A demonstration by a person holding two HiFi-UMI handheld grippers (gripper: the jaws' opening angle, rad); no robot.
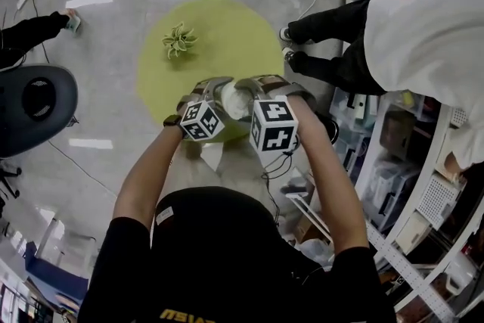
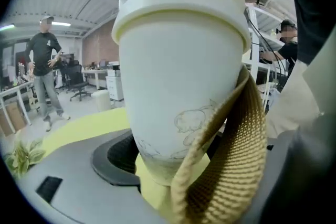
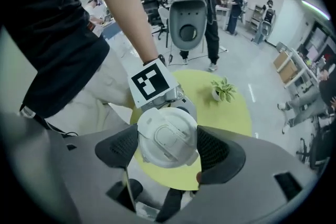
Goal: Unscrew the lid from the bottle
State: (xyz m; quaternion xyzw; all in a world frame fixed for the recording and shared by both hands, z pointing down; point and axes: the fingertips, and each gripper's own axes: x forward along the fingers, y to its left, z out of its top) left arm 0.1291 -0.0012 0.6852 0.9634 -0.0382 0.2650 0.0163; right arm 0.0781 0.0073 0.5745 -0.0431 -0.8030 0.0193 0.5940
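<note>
Evidently the lid [image 3: 167, 139] is not yet off: it is clasped by the right gripper [image 3: 169, 149], the bottle [image 2: 178, 86] by the left gripper [image 2: 173, 165]

Far half: table [image 1: 242, 34] open;
Far left: plant [image 1: 178, 39] blocks;
Near side: bottle [image 1: 234, 100] blocks;
Right: person [image 1: 340, 26], shelves [image 1: 393, 140] crowd close

Head view looked steeply down. Both gripper views closely framed the bottle [image 2: 178, 86], the right facing its lid [image 3: 167, 136].
</note>
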